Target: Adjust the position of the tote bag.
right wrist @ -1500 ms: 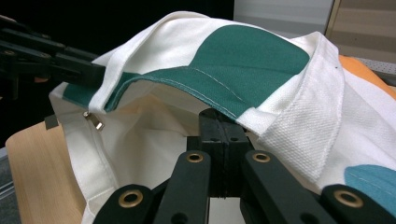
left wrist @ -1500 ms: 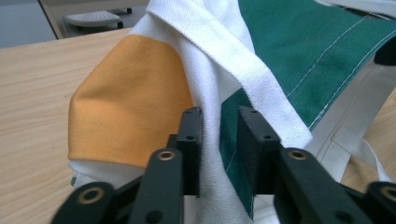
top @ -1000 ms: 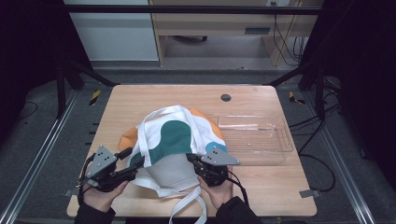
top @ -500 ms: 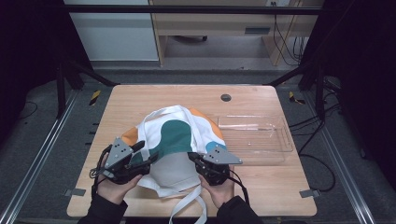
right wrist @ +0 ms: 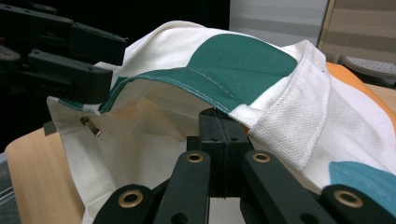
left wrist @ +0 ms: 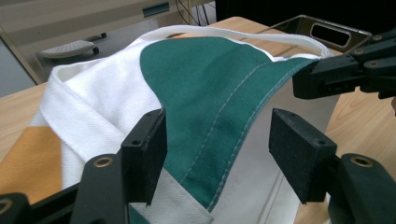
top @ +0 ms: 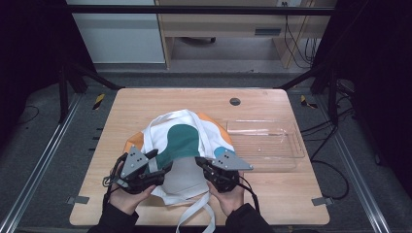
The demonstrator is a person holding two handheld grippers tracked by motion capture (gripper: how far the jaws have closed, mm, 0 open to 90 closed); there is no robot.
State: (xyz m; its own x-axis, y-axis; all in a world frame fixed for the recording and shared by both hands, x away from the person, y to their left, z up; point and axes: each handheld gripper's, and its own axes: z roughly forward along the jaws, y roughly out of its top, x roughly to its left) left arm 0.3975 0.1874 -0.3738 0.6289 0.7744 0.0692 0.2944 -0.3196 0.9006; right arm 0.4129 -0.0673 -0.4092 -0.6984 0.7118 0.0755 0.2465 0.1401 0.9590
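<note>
Sitting on the wooden table is a white tote bag with green and orange patches, near the middle, just left of a clear plastic tray. Right gripper has its jaws pressed together, pinching the bag's green-edged rim and holding it up. Left gripper has just been opening; its jaws stand spread with the rim between them, not touching.

High view looks down from above — both gripper views sit close, sharing the bag
</note>
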